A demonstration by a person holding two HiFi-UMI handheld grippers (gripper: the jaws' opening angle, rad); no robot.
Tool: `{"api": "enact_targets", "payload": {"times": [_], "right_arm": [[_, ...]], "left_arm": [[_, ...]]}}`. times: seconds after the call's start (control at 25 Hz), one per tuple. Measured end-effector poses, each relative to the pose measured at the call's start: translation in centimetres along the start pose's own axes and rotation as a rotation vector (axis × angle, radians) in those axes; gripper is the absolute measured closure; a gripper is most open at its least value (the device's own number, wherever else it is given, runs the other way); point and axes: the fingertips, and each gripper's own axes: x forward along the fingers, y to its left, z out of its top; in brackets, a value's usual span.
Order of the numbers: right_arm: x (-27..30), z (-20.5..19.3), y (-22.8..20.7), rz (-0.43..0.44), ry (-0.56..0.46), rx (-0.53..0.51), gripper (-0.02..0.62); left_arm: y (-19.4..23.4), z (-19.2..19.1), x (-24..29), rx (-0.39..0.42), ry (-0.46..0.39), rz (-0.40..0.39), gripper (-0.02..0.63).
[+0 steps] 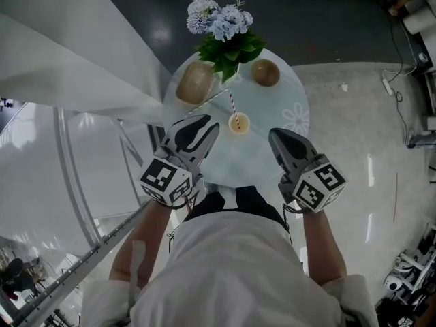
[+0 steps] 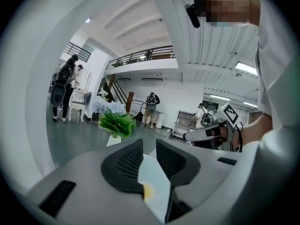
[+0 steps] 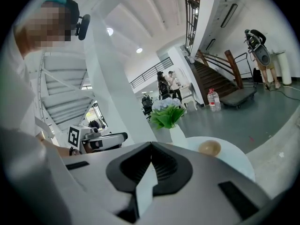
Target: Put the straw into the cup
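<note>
A small cup (image 1: 238,123) of yellowish drink stands near the middle of the round glass table (image 1: 289,90). A red-and-white striped straw (image 1: 232,103) stands in it, leaning up and to the left. My left gripper (image 1: 206,125) hovers just left of the cup, jaws a narrow gap apart with nothing between them. In the left gripper view (image 2: 149,146) the cup (image 2: 147,190) shows low in that gap. My right gripper (image 1: 274,136) hangs right of the cup, its jaws meeting at the tips (image 3: 151,146), empty.
A vase of pale blue flowers (image 1: 221,22) stands at the table's far side between two round brown things (image 1: 196,82) (image 1: 265,72). A thin pale stick (image 1: 204,104) lies left of the cup. White stair beams (image 1: 68,67) run at left; people stand far off.
</note>
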Motion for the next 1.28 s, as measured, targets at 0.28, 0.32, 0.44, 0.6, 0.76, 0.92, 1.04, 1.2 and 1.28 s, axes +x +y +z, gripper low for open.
{"api": "enact_targets", "payload": {"times": [0.28,0.32,0.44,0.6,0.76,0.92,1.04,1.2,1.28], "right_arm": [[-0.2,0.7,1.9,-0.011,-0.027,-0.025,0.574],[-0.3,0.9,2.1,-0.011,-0.031,-0.031,0.574],[-0.5,1.3,2.6,-0.018,-0.042,-0.041,0.574],[-0.5,1.7,3.5,-0.015,-0.048,-0.069,0.574],[-0.6,1.9,4.2,-0.02,-0.052,-0.083,0.574],[-0.5,1.9,4.9,-0.01,-0.051,-0.102,0.574],[-0.3,1.8,5.3,0.003,-0.043,-0.11,0.574],[0.1,1.6,5.6,0.018,-0.035,-0.119,0.574],[0.3,1.6,5.8,0.029,-0.031,-0.128,0.574]], "left_arm": [[-1.2,2.0,-2.2,0.025,-0.04,-0.026,0.54],[-1.4,2.3,-2.4,0.028,-0.046,-0.029,0.543],[-1.7,3.0,-3.0,0.034,-0.059,-0.038,0.551],[-2.0,3.5,-3.5,0.044,-0.07,-0.05,0.557],[-2.3,3.8,-3.9,0.052,-0.073,-0.059,0.563],[-2.4,4.0,-4.2,0.058,-0.075,-0.066,0.566],[-2.3,3.8,-4.3,0.054,-0.07,-0.07,0.569],[-2.2,3.4,-4.4,0.047,-0.063,-0.074,0.572],[-2.2,3.2,-4.4,0.044,-0.06,-0.073,0.574]]}}
